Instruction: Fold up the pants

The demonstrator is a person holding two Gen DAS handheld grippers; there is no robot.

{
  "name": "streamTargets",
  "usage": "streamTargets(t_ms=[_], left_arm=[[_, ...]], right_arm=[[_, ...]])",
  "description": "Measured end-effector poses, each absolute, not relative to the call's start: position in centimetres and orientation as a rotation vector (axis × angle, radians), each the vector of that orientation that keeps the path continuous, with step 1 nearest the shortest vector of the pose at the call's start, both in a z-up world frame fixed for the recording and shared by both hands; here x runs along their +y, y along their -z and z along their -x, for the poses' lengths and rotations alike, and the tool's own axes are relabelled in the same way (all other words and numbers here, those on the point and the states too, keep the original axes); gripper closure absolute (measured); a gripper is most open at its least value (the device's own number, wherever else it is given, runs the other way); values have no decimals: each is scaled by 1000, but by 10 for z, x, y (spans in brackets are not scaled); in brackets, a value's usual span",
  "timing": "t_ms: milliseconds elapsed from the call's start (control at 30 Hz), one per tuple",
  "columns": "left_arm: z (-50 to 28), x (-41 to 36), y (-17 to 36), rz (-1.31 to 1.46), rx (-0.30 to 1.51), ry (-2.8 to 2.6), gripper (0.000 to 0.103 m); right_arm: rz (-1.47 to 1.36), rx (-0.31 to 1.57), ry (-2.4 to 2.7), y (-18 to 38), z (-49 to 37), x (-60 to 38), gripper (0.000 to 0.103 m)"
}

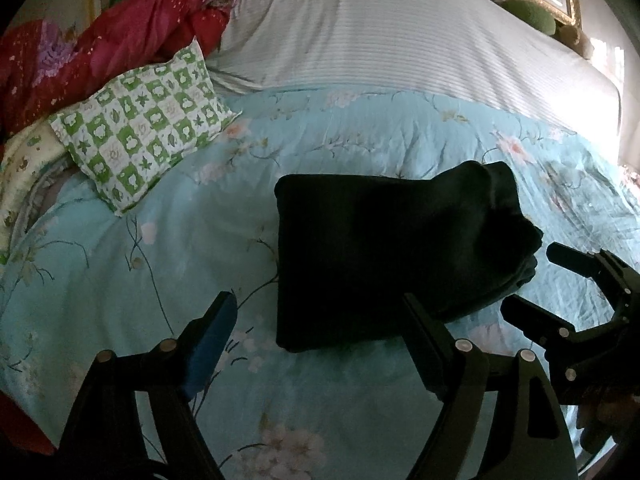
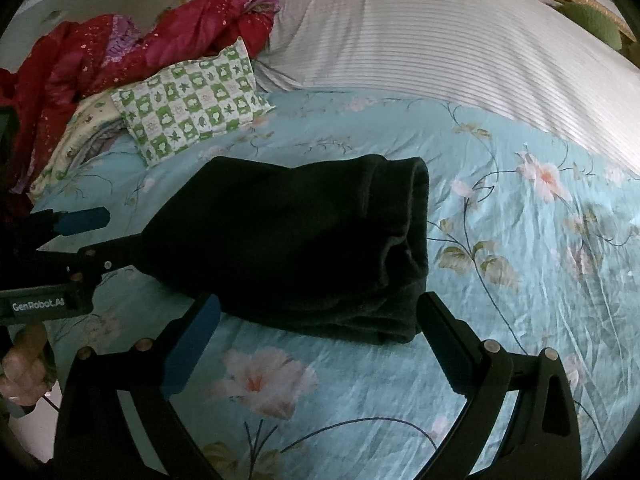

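Right wrist only: pants' (image 2: 288,240) rolled cuff

Dim room; daylight glare from right washes striped sheet (image 1: 600,92); fisheye bends edges, dark vignette.

The pants (image 1: 384,256) are plain black, with no visible print. They lie on a light blue quilt (image 1: 168,248) patterned with pale pink blossoms and thin dark stems; in the right wrist view, green-grey leaves show among the flowers. The pillow (image 1: 144,128) is checked green and white with leaf motifs. The bundled cover (image 1: 100,52) is red and magenta, speckled, with purple flowers. The sheet (image 1: 392,36) is white with fine grey stripes. The left tool (image 1: 320,332) is black with a blue pad.
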State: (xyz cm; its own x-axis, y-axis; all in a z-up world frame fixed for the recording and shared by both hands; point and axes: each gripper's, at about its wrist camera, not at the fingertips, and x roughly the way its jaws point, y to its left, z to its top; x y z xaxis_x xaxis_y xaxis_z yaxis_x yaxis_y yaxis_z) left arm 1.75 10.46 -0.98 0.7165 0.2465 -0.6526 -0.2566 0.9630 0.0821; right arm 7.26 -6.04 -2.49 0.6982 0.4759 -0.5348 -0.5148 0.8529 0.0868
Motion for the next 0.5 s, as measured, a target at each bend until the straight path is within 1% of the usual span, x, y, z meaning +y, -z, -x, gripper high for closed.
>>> streamTargets(t_ms=[500], left_arm=[[-20,104,1,11,743,-310,21]], right_arm=[[69,593,-569,17,-76,-57,4]])
